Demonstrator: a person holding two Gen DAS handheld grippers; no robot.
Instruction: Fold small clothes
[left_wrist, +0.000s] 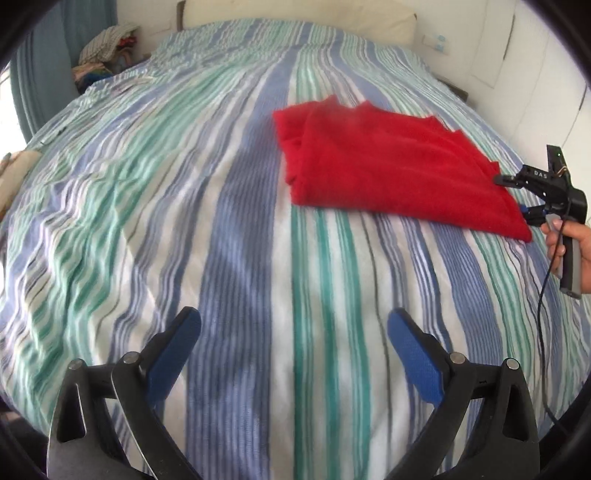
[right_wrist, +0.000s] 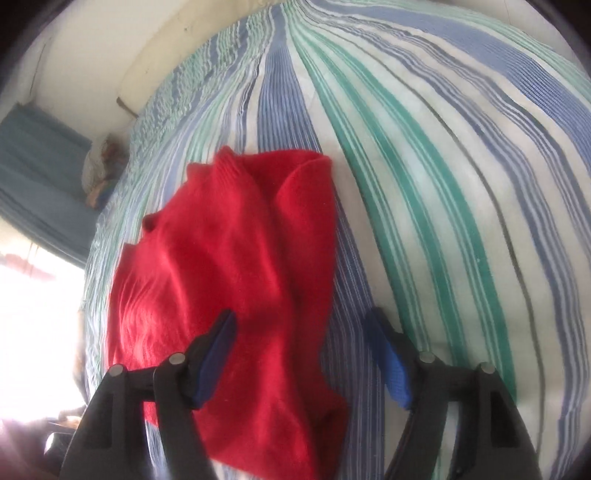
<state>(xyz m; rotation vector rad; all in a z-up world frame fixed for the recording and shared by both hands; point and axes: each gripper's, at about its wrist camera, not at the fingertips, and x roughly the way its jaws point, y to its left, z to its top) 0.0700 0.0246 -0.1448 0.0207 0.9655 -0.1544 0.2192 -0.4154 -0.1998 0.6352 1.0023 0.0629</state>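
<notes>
The red garment (left_wrist: 388, 166) lies on the striped bedspread (left_wrist: 229, 229), already doubled over into a rough rectangle with visible layered edges at its far end. In the left wrist view it sits at about 1 o'clock from the left gripper (left_wrist: 293, 332), well apart from it. Your left gripper hangs over bare bedspread with its jaws spread wide and nothing between them; it is held back, likely so that it stays out of the way while the other side works.

In the right wrist view, the right gripper (right_wrist: 301, 339) hovers over the near end of the garment (right_wrist: 236, 266), jaws wide apart and gripping nothing. The left blue pad (right_wrist: 216, 354) overlaps the red cloth, while the right blue pad (right_wrist: 391, 365) sits over the bedspread just beside the garment's edge at 3 o'clock. This straddle suggests you are lining up on the near right edge for a pinch. Whether the pads touch the fabric cannot be told.

A pile of other clothes (left_wrist: 107, 48) rests off the bed at about 10 o'clock, well apart

Judgement: at least one fold appears complete; a further fold or a squaring adjustment probably remains
</notes>
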